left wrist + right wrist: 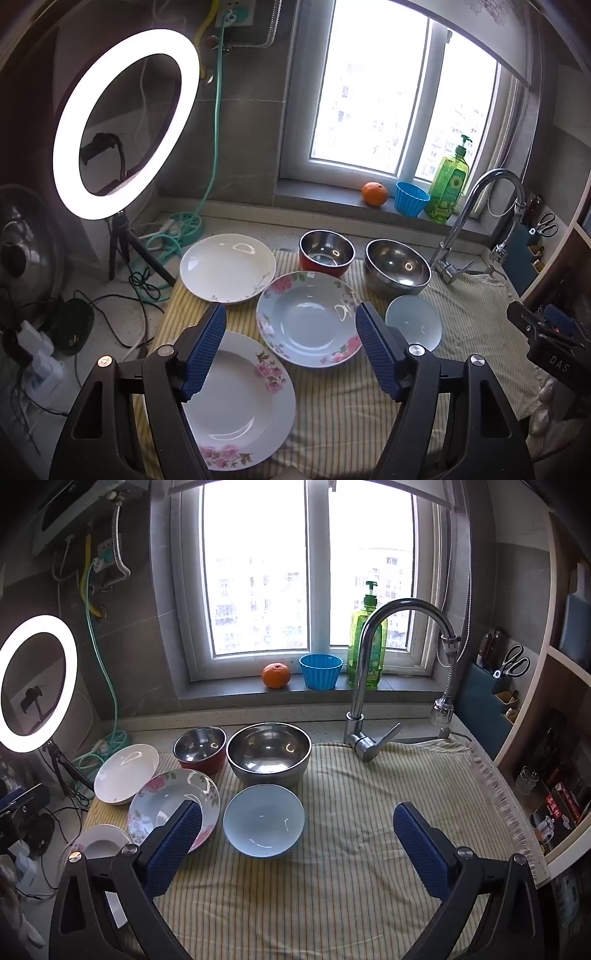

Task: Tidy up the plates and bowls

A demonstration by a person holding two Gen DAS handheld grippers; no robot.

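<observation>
The left claw is standing wide open and gripping nothing, tilting down over a striped cloth that is covering the desk. Between its blue pads the blue floral plate is lying flat on the cloth. Nearer the camera, partly under the left finger, the white plate with pink flowers is resting, and farther off to the left the plain white plate is sitting half off the cloth.

The right claw is also spreading fully open and empty, hovering above the cloth. The pale blue bowl is sitting just ahead of its left pad. Behind it the large steel bowl and the red-sided steel bowl are standing side by side.

Beyond them a faucet is arching over the cloth, and an orange, a blue cup and a green soap bottle are lining the windowsill. A ring light is glowing at the left.
</observation>
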